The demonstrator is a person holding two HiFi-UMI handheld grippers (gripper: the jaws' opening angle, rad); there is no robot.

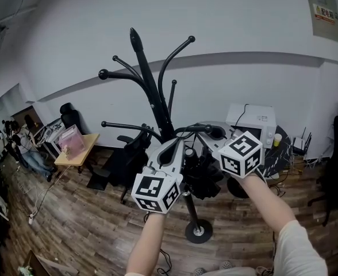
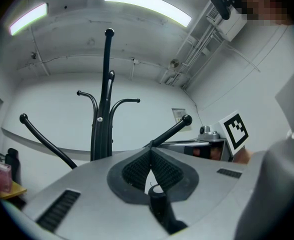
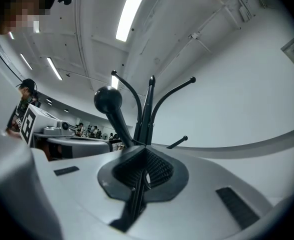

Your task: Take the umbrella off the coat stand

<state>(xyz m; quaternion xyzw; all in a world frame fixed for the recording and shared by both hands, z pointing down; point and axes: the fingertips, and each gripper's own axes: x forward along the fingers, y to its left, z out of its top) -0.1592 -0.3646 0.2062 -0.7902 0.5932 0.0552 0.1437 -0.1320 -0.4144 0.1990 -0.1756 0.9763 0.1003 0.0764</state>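
Observation:
A black coat stand (image 1: 157,105) with curved pegs rises in front of me, its round base (image 1: 198,232) on the wood floor. The folded black umbrella (image 1: 202,178) hangs in a bundle against the pole, just below both grippers. In the head view my left gripper (image 1: 177,145) reaches in at the pole. Its jaws are shut, and a short black stub (image 2: 157,199) of the umbrella sits between them. My right gripper (image 1: 218,135) is beside a knobbed peg (image 1: 214,132). It is shut on a thin black strap (image 3: 136,196) running through its pads (image 3: 154,169).
A white microwave (image 1: 252,122) and a yellow cup (image 1: 277,138) stand on a dark round table at the right. At the left are a wooden table (image 1: 80,151) with a pink bag (image 1: 71,138), a black office chair (image 1: 126,154) and a seated person (image 1: 34,161).

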